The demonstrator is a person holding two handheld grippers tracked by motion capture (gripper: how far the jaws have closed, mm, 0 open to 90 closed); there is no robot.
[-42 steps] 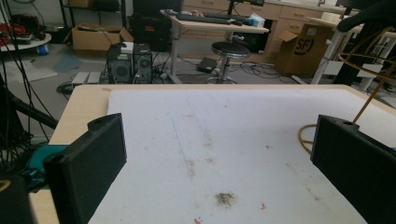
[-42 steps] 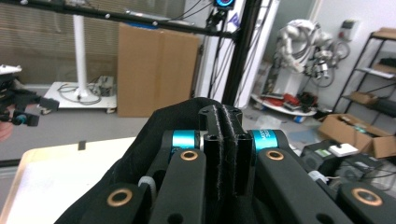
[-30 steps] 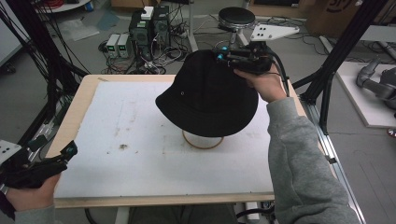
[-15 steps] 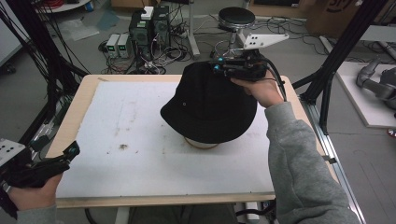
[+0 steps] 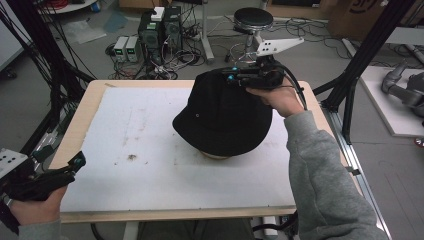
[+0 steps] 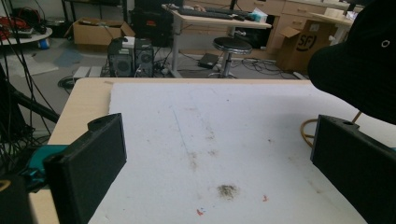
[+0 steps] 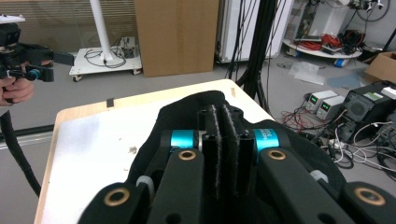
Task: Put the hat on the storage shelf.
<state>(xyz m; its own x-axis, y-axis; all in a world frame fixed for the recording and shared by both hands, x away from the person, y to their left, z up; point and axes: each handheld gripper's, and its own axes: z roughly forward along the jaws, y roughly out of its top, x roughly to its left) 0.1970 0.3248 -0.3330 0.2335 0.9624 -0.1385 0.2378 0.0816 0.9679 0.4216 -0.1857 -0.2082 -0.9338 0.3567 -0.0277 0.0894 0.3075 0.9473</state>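
Observation:
A black cap [image 5: 222,120] sits over a tan ring-shaped stand [image 5: 217,156] at the middle right of the white board. My right gripper [image 5: 226,76] is at the cap's far edge, shut on its fabric. In the right gripper view the pads [image 7: 226,135] pinch a black fold of the cap [image 7: 180,112]; the jaws have just eased open slightly with the fabric still between them. My left gripper [image 5: 75,162] hovers at the table's near left corner, open and holding nothing. In the left gripper view its jaws [image 6: 219,149] stand wide apart, with the cap [image 6: 359,70] and stand [image 6: 306,130] at right.
The white board [image 5: 150,150] lies on a wooden table [image 5: 85,115]; it has a few dark stains [image 5: 131,157]. Black frame posts [image 5: 360,60] stand beside the table on the right. Computers, cables and a stool [image 5: 252,20] are on the floor beyond.
The cap has come down over the stand, which it now mostly covers. The right hand has shifted slightly with it. The left hand has stayed in place.

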